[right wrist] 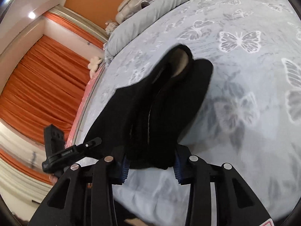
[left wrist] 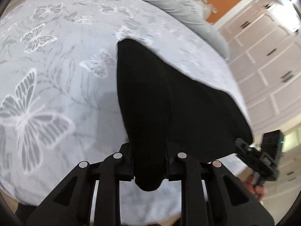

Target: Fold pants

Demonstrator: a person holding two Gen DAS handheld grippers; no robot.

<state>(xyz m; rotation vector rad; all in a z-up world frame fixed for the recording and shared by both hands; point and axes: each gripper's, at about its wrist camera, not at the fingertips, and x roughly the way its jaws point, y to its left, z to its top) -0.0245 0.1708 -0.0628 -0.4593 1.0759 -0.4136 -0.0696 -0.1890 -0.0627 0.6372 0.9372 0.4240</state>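
Pants (left wrist: 150, 98) folds lost in unbroken black

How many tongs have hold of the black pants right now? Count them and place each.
2. The left tongs pinch a bunched end of the black pants at the near edge of the bed. The right tongs have another bunch between their pads beside them.

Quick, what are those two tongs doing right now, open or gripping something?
Left tongs: shut on the black pants.
Right tongs: black pants between the blue pads; a firm grip cannot be told.
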